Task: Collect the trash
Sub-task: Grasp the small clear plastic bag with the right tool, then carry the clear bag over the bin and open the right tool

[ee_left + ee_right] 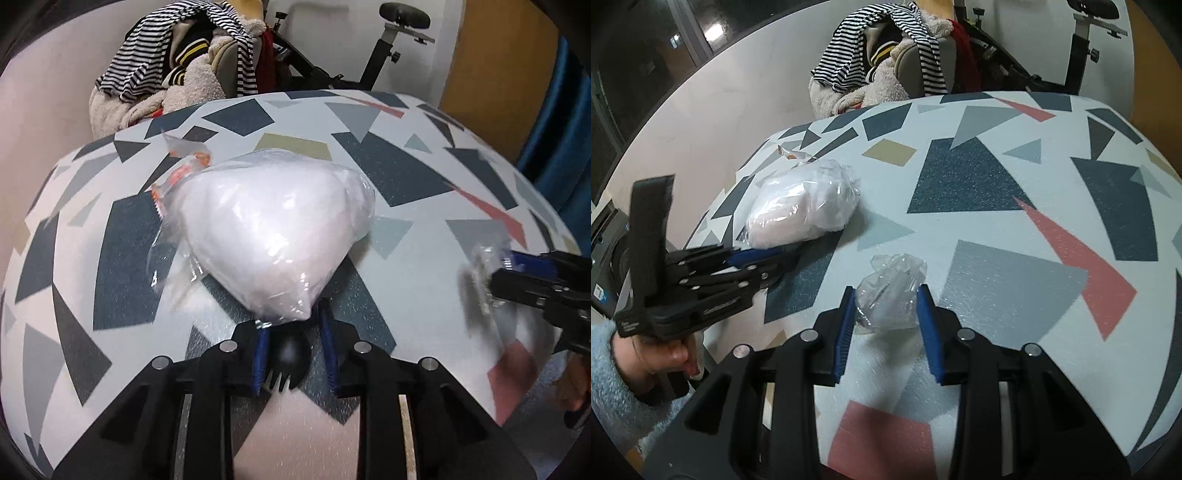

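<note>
A clear plastic bag stuffed with white tissue [273, 236] lies on the patterned table [388, 173]; it also shows in the right wrist view [801, 206]. My left gripper [293, 321] holds the bag's near tip, with a black plastic spork [286, 363] between its blue pads. It also shows in the right wrist view [775, 254]. A crumpled clear wrapper [890, 291] sits between the blue pads of my right gripper [886, 295], which touch its sides. The right gripper [491, 273] shows at the wrapper [480, 269] in the left wrist view.
A small torn clear-and-orange wrapper [184, 155] lies beyond the bag near the table's far left edge [794, 155]. A chair piled with striped and fleece clothes [882, 59] and an exercise bike [369, 55] stand behind the table.
</note>
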### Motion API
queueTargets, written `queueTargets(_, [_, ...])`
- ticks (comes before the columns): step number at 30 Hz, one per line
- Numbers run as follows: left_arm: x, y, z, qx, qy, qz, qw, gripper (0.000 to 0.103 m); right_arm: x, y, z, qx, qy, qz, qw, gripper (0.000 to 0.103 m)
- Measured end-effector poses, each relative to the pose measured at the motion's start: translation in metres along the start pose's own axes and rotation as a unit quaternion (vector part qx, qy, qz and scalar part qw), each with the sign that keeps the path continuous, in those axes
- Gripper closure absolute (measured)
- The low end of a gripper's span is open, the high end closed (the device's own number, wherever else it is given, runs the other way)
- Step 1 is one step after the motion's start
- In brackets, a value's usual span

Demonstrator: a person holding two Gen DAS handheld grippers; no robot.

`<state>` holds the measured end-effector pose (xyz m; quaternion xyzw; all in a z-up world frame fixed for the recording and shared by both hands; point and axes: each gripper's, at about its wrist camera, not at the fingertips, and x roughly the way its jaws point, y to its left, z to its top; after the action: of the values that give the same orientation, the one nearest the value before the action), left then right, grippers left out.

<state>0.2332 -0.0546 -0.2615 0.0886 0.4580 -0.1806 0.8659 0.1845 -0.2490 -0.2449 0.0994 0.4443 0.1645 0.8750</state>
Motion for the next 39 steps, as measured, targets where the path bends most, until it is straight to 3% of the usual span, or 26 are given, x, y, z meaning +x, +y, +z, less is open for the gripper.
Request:
queueTargets(6, [0.008,0.000,0.008,-0.011,0.000,0.011,0.9999,0.079,-0.009,-0.007,-0.007,0.009,0.000,0.000,1.000,0.067])
queueTargets(7, [0.007,-0.001,0.009,-0.007,0.009,0.005,0.9999,0.093,-0.010,-0.010,-0.009,0.013,0.001,0.000,1.000,0.067])
queueTargets(12, [-0.005,-0.016,-0.005,0.028,0.024,-0.024,0.9990,0.094,-0.020,-0.011,-0.014,0.019,-0.005,0.001,1.000,0.067])
queueTargets(19, [-0.051,-0.016,-0.039,0.003,0.009,-0.075,0.9972,0.094,-0.032,-0.006,-0.022,0.018,-0.009,0.004,1.000,0.067])
queueTargets(30, [-0.122,-0.032,-0.110,-0.030,-0.034,-0.102,0.9938,0.094,-0.060,0.016,-0.054,0.001,-0.009,0.014,1.000,0.067])
queueTargets(39, [-0.126,-0.045,-0.171,-0.044,-0.004,-0.128,0.9907,0.094,-0.076,0.038,-0.089,-0.023,0.005,0.024,0.999,0.067])
